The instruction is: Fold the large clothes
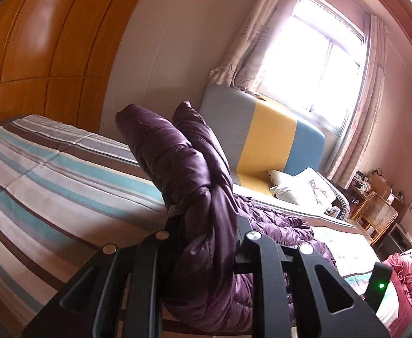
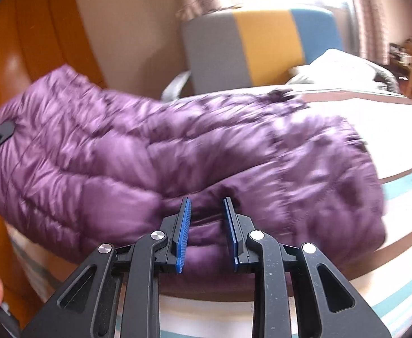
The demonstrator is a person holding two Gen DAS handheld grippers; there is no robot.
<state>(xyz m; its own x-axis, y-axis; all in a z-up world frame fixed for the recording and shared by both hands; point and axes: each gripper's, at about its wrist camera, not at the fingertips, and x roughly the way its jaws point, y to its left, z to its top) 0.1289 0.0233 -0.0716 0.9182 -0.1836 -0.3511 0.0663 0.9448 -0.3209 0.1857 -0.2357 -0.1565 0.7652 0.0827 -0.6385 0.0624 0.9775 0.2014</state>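
- Left hand-held gripper (image 1: 206, 233) clamps a bunched purple puffer jacket (image 1: 183, 174) raised above the striped bed (image 1: 51, 169).
- Right hand-held gripper (image 2: 207, 225) pinches the jacket's hem fold.
- Light, soft, slippery-looking; hems and seams look the best holds.

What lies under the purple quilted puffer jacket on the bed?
The purple quilted puffer jacket lies on a striped bed cover, white, brown and teal. Whatever sits directly beneath its middle is covered; part hangs lifted in the left gripper.
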